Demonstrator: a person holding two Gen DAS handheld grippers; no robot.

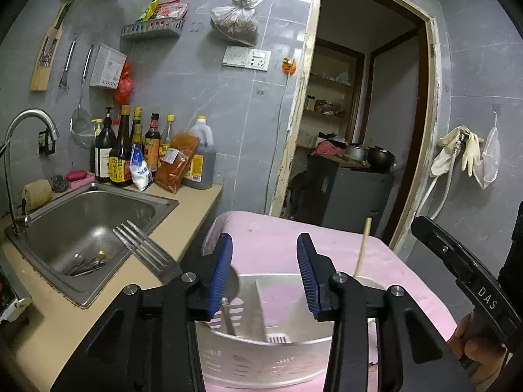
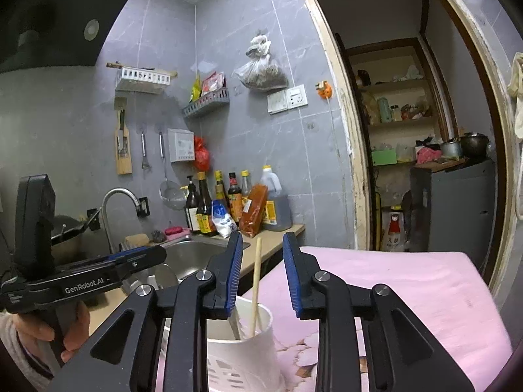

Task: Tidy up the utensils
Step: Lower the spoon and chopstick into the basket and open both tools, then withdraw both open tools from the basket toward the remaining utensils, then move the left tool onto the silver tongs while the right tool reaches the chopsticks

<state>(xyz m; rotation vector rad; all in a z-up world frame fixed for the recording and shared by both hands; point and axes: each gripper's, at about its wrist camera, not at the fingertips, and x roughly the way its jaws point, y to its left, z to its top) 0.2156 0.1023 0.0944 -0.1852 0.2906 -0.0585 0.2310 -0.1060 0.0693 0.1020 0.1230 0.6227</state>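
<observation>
Home kitchen: steel sink, faucet, sauce bottles, range hood.

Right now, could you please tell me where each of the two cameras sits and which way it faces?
Left wrist: on the left gripper, looking forward over the white slotted plastic utensil holder on the pink cloth-covered table, toward the steel sink; the right gripper and its hand show at the right edge.
Right wrist: on the right gripper, above the same holder; the left gripper and its hand show at left.
Shared: holder, wooden chopstick, sink, table, doorway.
</observation>
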